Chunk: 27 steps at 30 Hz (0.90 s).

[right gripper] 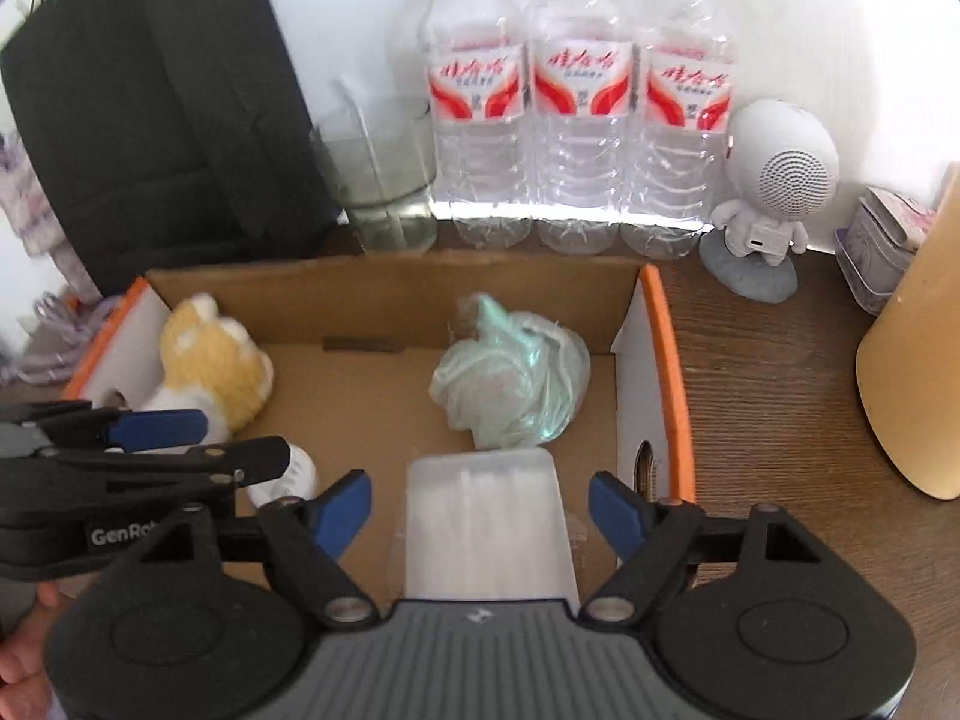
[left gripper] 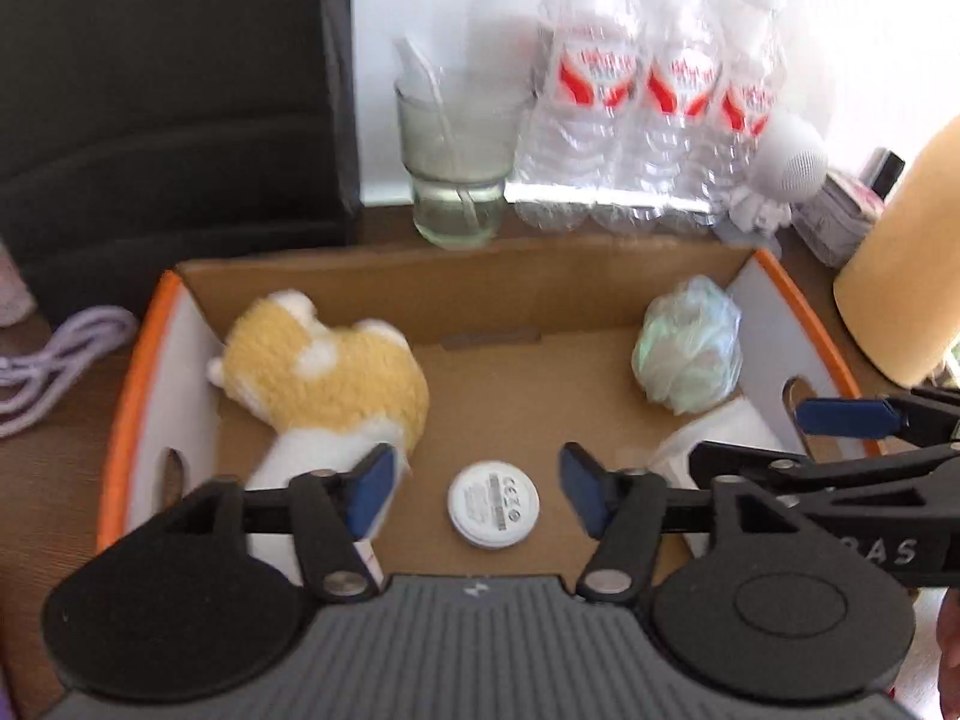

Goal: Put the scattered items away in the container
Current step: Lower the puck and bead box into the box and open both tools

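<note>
While you held both tools over the cardboard box [left gripper: 456, 285], your left hand-held gripper [left gripper: 477, 489] stood spread, nothing pinched between its blue pads. Seen through its own camera, the small white round disc [left gripper: 493, 505] lay flat on the box floor right in the gap between those pads, touching neither. The yellow-and-white plush toy [left gripper: 324, 375] lay at about ten o'clock from that gap, against the left wall of the box, its white lower end just behind the left pad. The pale green crumpled bag [left gripper: 687, 357] sat at about two o'clock, in the far right corner.

Your right hand-held gripper [right gripper: 480, 507] was spread as well and pinched nothing. In its view the clear plastic packet [right gripper: 486, 531] lay on the box floor straight between its pads, apart from both, reaching toward six o'clock under the tool body. The green bag [right gripper: 513, 384] lay at twelve o'clock just beyond the packet, the plush toy [right gripper: 210, 363] at ten o'clock.

No earlier view was given, so I cannot tell whether you let these things go.

Three water bottles [right gripper: 576, 120], a glass [right gripper: 384, 180] and a white robot-shaped figure [right gripper: 774, 180] stood on the bench [right gripper: 774, 396] behind the box, at twelve to one o'clock.
</note>
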### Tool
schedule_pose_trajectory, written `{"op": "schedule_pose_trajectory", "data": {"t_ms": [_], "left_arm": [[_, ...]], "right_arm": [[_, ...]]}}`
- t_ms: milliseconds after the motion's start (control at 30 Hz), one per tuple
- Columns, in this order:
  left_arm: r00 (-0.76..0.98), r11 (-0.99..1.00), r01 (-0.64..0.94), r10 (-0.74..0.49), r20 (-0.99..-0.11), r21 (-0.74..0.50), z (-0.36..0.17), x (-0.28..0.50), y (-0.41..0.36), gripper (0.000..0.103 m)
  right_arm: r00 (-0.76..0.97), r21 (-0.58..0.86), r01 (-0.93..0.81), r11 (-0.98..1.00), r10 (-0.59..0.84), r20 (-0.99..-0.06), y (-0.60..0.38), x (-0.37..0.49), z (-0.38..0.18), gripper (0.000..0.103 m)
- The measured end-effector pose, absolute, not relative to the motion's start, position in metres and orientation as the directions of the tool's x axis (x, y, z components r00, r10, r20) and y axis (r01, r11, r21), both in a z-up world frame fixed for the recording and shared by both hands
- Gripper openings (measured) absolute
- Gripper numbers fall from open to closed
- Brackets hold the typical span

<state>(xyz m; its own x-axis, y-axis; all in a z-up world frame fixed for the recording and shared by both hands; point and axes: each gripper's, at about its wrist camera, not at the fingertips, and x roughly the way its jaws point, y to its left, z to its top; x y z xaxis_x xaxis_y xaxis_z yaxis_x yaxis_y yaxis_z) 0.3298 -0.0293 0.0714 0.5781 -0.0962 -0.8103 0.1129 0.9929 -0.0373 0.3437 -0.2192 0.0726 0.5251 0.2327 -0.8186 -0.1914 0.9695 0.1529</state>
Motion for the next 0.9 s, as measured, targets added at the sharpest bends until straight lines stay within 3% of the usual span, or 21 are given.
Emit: {"op": "schedule_pose_trajectory", "data": {"t_ms": [100,167,333,433,533,667,733,800,900], "left_arm": [[0.558,0.997,0.077,-0.058,-0.828,-0.019,0.09,0.325,-0.027,0.098],[0.529,0.998,0.065,-0.056,-0.847,-0.025,0.099,0.32,-0.025,0.102],[0.572,0.996,0.052,0.026,-0.82,0.067,0.121,0.29,-0.033,0.103],[0.675,0.995,0.01,0.068,-0.735,0.101,0.131,0.258,-0.037,0.103],[0.798,0.997,0.003,0.041,-0.601,0.073,0.133,0.212,-0.033,0.103],[0.903,0.999,0.018,-0.035,-0.428,-0.042,0.114,0.155,-0.014,0.103],[0.928,0.994,0.0,-0.04,-0.371,-0.107,0.105,0.138,-0.006,0.103],[0.932,0.99,-0.019,-0.034,-0.361,-0.141,0.099,0.132,-0.003,0.103],[0.904,0.987,-0.035,-0.035,-0.427,-0.154,0.095,0.131,0.001,0.103]], "right_arm": [[0.481,0.243,-0.153,0.958,0.287,-0.828,-0.231,0.35,0.087,0.082],[0.447,0.29,-0.113,0.95,0.309,-0.839,-0.239,0.353,0.096,0.082],[0.456,0.256,-0.116,0.96,0.28,-0.845,-0.237,0.335,0.12,0.086],[0.501,0.244,-0.135,0.96,0.278,-0.82,-0.235,0.313,0.13,0.086],[0.627,0.202,-0.199,0.959,0.283,-0.726,-0.231,0.275,0.138,0.086],[0.841,0.084,-0.264,0.961,0.272,-0.468,-0.233,0.208,0.125,0.088],[0.858,0.08,-0.284,0.955,0.291,-0.424,-0.235,0.191,0.115,0.088],[0.863,0.101,-0.293,0.951,0.308,-0.4,-0.237,0.181,0.109,0.088],[0.869,0.092,-0.277,0.956,0.29,-0.4,-0.236,0.175,0.101,0.088]]}}
